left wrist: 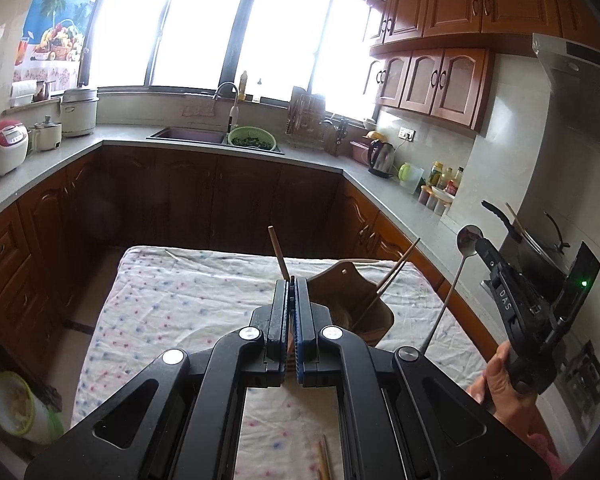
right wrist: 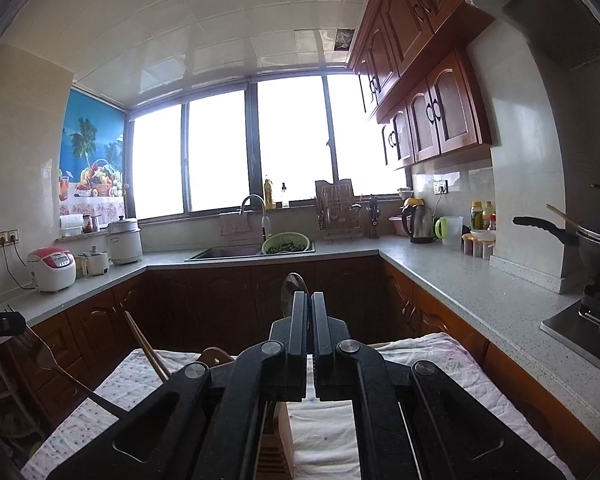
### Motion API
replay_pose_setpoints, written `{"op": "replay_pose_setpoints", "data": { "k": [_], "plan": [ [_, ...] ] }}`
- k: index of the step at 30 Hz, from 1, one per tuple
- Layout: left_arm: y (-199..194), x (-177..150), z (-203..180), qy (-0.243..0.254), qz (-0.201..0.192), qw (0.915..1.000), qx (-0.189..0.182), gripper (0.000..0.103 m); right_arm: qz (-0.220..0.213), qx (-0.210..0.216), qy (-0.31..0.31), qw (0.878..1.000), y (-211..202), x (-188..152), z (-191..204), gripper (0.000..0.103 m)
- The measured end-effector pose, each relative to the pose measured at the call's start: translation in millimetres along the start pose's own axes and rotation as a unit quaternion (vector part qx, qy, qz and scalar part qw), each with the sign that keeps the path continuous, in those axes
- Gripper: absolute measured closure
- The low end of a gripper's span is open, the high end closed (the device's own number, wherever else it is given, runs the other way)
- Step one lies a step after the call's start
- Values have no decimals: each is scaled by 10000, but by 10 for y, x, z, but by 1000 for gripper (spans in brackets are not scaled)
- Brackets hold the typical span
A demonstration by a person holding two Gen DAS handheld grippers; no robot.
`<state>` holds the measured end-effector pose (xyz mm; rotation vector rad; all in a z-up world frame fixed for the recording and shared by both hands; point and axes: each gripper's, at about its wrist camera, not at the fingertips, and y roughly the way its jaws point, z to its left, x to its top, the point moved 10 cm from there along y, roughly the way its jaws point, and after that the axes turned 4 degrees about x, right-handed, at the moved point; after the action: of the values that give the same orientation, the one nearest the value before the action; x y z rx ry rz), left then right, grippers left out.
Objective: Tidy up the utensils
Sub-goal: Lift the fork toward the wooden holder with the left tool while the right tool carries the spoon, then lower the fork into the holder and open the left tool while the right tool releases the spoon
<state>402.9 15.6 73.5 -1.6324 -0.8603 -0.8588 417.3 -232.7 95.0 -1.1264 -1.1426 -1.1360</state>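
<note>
Your left gripper [left wrist: 291,284] is clamped on a wooden chopstick [left wrist: 278,250], its jaws pressed nearly together with the stick between them. The chopstick's long axis runs close to upright, its free end tilted toward 11 o'clock above the fingertips.

Just beyond that gripper, at 1 o'clock, a brown wooden utensil holder [left wrist: 350,300] stands on the cloth-covered worktop [left wrist: 172,300]. A pair of chopsticks [left wrist: 392,276] rests inside it, leaning out toward 1 o'clock with the tips down in the holder. What else lies in the holder cannot be made out.

At 3 o'clock in the left wrist view, your right gripper [left wrist: 485,245] holds a long metal spoon [left wrist: 469,238]. The bowl is up, the slim handle slanting down toward 7 o'clock, clear of the worktop.

From the right wrist view, that gripper [right wrist: 309,298] shows its jaws drawn narrow on the spoon, the bowl [right wrist: 294,288] peeking above the fingertips at 12 o'clock. The holder's chopsticks [right wrist: 146,346] rise at 10 o'clock, beside the holder's rim [right wrist: 216,358].

Near the bottom edge of the left wrist view, at 6 o'clock, more chopsticks [left wrist: 324,458] lie flat on the cloth, pointing roughly away from you.
</note>
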Motion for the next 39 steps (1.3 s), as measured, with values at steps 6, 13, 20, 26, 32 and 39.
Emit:
{"op": "replay_pose_setpoints", "data": {
  "k": [6,13,20,26,32,39],
  "plan": [
    [363,111,101,-29,79,9998,176,101,-344,-383,-132,9986,352,76,-53,102],
    [784,68,138,60,259,9989,384,101,-509,-670,-380,9957,670,-24,-20,101],
    [1048,-155,-26,376,504,9971,419,101,-267,-449,-728,9960,749,-395,264,101],
    [1182,-318,-119,550,683,9956,343,101,102,-153,-606,9980,640,-572,221,101],
    [1218,-339,-214,596,680,9956,256,100,642,206,-448,9967,655,-710,137,101],
    [1290,-449,-374,860,906,9921,120,98,1061,427,-480,9923,707,-899,201,101]
  ]
}}
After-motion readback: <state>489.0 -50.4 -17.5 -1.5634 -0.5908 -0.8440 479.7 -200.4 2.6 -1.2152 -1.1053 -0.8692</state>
